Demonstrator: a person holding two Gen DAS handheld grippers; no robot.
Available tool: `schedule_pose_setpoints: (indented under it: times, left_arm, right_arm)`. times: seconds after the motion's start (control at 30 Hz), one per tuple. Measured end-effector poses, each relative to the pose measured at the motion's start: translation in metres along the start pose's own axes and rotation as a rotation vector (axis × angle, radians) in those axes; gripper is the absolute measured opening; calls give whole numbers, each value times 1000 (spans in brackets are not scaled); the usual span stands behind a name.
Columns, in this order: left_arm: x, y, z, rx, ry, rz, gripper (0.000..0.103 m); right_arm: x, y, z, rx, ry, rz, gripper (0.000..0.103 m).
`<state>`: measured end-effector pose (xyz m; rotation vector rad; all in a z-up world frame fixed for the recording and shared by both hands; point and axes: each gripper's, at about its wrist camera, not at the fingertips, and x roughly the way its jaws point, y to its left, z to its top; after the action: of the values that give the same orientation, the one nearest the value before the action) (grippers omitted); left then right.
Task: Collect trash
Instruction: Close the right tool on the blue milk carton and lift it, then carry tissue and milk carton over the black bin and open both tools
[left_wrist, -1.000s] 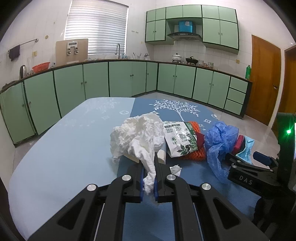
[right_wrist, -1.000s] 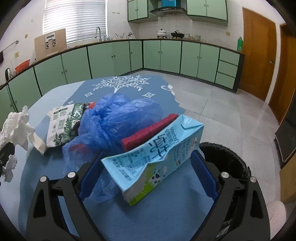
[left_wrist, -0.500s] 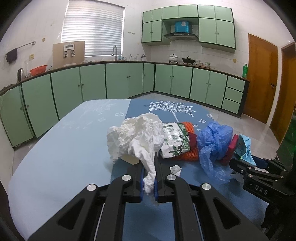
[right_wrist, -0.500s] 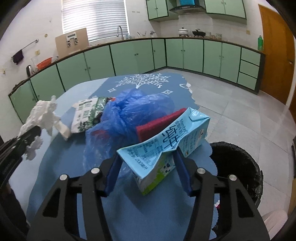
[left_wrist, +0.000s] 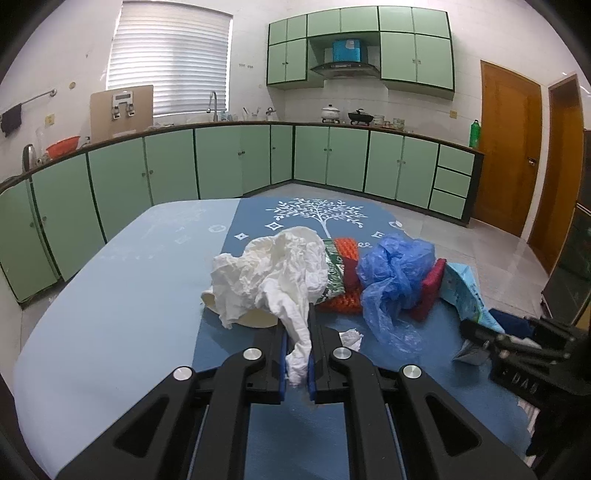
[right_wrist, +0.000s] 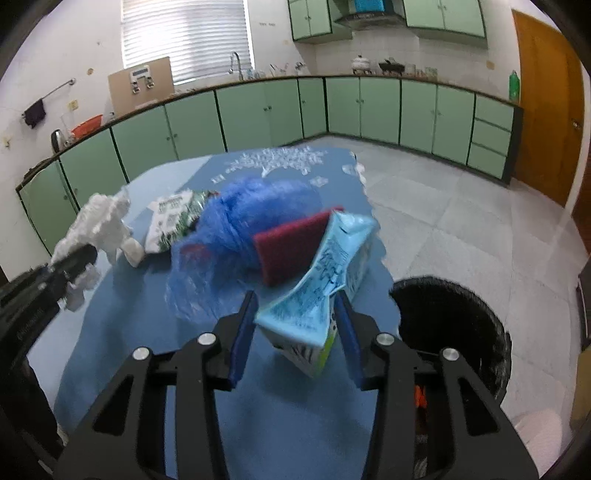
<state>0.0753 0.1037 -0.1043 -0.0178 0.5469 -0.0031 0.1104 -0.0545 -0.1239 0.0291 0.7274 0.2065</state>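
Note:
My left gripper (left_wrist: 297, 354) is shut on a crumpled white tissue (left_wrist: 273, 273) and holds it just above the blue table (left_wrist: 110, 314). My right gripper (right_wrist: 295, 325) is shut on a light blue milk carton (right_wrist: 328, 280), which it squeezes and lifts at the table's right edge. The carton also shows in the left wrist view (left_wrist: 467, 295). A trash pile lies between them: a blue plastic bag (right_wrist: 247, 218), a red sponge (right_wrist: 291, 247), a green-and-white snack packet (right_wrist: 173, 218) and an orange net (left_wrist: 347, 251). A black bin (right_wrist: 454, 325) stands on the floor, right of the table.
A small tissue scrap (left_wrist: 351, 338) lies on the dark blue cloth (left_wrist: 332, 424) near my left fingers. Green kitchen cabinets (left_wrist: 332, 162) line the far walls. A wooden door (left_wrist: 509, 147) is at the right. Grey tiled floor (right_wrist: 461, 221) surrounds the bin.
My right gripper has closed on the milk carton, crushed it and lifted it toward the bin side. My left gripper keeps the tissue and has risen slightly.

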Motion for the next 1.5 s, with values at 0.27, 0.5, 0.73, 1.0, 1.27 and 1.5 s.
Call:
schedule_pose_setpoints:
  times: [0.27,0.5,0.73,1.0,1.27,1.5]
  left_arm:
    - [4,-2,-1,12,10,-9,8]
    - [12,-1,-5,18,33,-8,8]
    - [20,-1,-9,19,49,-9,8]
    - [16,0,-6,10,36,-12,8]
    - [-6,-11,4,10,-24,-34,8]
    - [-30,-31,27,28,-103,-86,8]
  right_arm:
    - [12,-5,9,49,1,-30,72]
    - [24,-1,9,23,5,-87,64]
    - [23,1,7,4,7,-67,36]
    - [-4,9,8,-40,-39,-58,35]
    - [-37,4,20,-28,-111,-33,35]
    - [-63,-10,32,-23,-168,-41,35]
